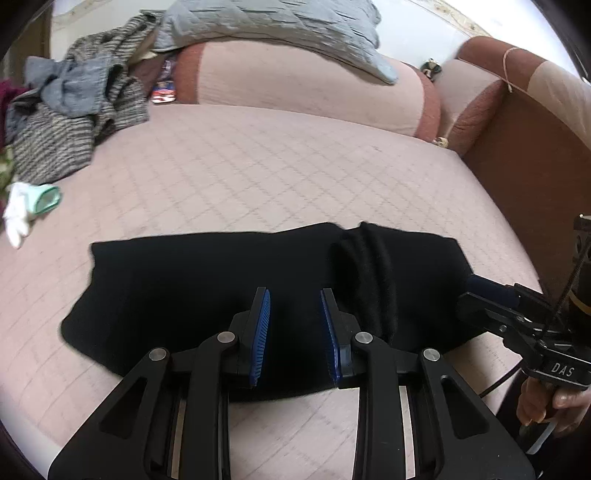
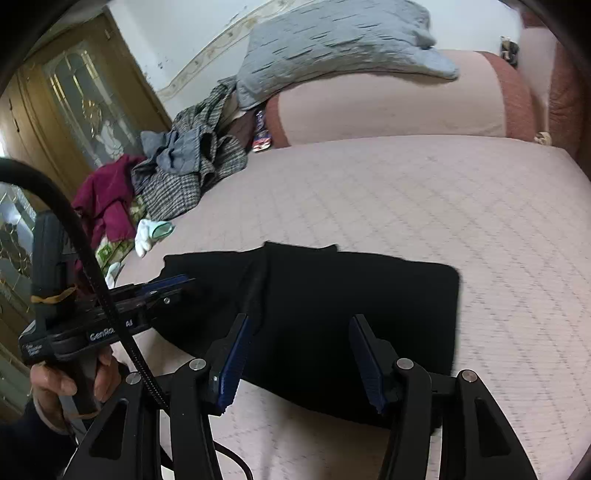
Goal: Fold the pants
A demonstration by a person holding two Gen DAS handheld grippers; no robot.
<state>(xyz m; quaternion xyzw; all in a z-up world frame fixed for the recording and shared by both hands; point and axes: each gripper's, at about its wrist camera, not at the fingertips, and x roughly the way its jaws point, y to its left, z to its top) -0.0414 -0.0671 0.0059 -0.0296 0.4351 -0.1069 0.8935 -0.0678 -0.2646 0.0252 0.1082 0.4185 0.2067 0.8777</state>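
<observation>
Pants: the black pants lie folded into a wide dark block on the pink quilted bed, near its front edge.

Left wrist view
Left claw: the left claw hovers over the near middle of the pants, its blue pads spread apart and nothing between them.
Pants detail: a bunched ridge of fabric runs across the right part of the block; the left end is flat.
Right claw: the right claw reaches in from the right at the pants' right end; from here I cannot tell how its jaws stand.
Bed contents: a heap of clothes sits at the far left, a white and mint sock lies near it, well apart from the pants.
Back of bed: a grey quilted pillow rests on a pink bolster.

Right wrist view
Right claw: the right claw is released, pads wide apart, above the near right half of the pants.
Left claw: the left claw comes in from the left over the pants' left end, held in a hand.
Bed contents: the heap of clothes with a maroon garment lies at the far left of the bed, the sock just in front of it.
Room: a wooden door with glass panels stands behind the heap.
</observation>
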